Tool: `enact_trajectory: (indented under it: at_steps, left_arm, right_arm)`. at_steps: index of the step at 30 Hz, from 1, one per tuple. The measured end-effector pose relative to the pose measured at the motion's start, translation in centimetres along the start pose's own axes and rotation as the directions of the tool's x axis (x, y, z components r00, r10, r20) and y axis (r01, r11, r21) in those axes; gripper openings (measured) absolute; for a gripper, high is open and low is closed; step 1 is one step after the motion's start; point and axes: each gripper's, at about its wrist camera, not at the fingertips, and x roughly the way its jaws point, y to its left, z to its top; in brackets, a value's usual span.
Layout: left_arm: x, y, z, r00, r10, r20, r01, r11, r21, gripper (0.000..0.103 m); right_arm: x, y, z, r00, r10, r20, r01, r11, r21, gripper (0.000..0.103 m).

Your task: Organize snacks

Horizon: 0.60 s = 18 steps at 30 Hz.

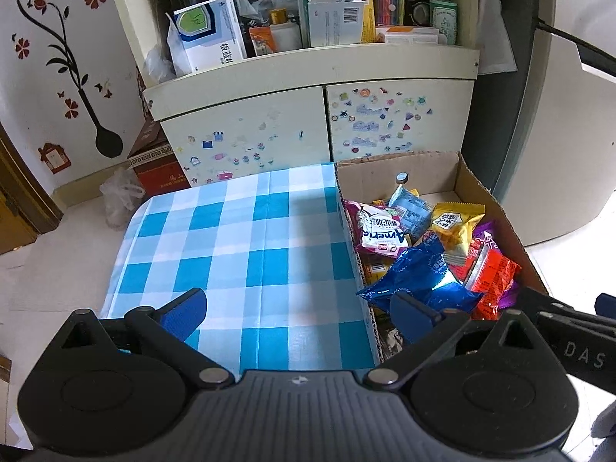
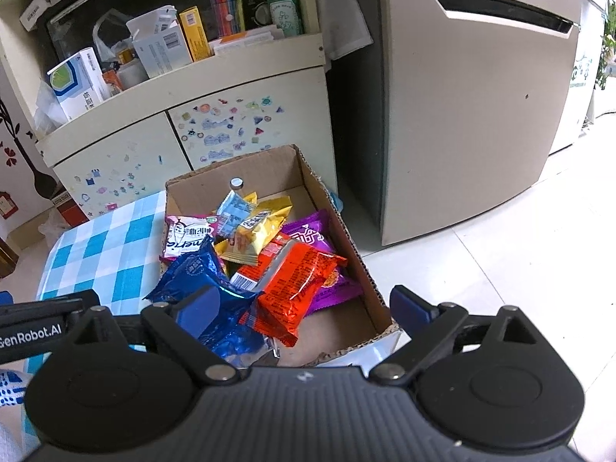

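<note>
1. Left gripper (image 1: 298,308): blue-padded fingers spread wide, nothing between them. It hangs above the blue-and-white checked cloth (image 1: 238,238); its right finger (image 1: 410,315) overlaps the near left corner of the cardboard box (image 1: 481,188). Contact cannot be confirmed.
2. Right gripper (image 2: 300,306): fingers equally wide apart, empty, poised over the near end of the box. Its left finger (image 2: 198,308) sits in front of the blue foil packet (image 2: 192,273).
3. Snacks lie heaped inside the box: blue foil packet, orange-red packet (image 2: 296,285), purple packet (image 2: 308,233), yellow packet (image 2: 256,231), pink-and-white packet (image 2: 184,236).
4. Left view only: the full bare cloth and the flower wall decal (image 1: 65,57).
5. Right view only: the beige refrigerator (image 2: 462,115) beside the box and bare cardboard floor at the box's near end.
</note>
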Motion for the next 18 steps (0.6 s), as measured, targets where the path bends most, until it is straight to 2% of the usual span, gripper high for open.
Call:
enact_trajectory:
  at_steps: [8, 18]
  left_arm:
    - [0.1, -0.7, 0.1, 1.000, 0.004, -0.001, -0.004, 1.000, 0.021, 0.103]
    - [0.8, -1.4, 0.3, 0.999, 0.042, -0.019, -0.041, 0.998, 0.042, 0.103]
  right_arm:
    - [0.1, 0.1, 0.0, 1.000, -0.019, -0.001, 0.019, 1.000, -0.013, 0.095]
    - [0.6, 0.2, 0.4, 0.999, -0.026, -0.019, 0.026, 0.999, -0.023, 0.095]
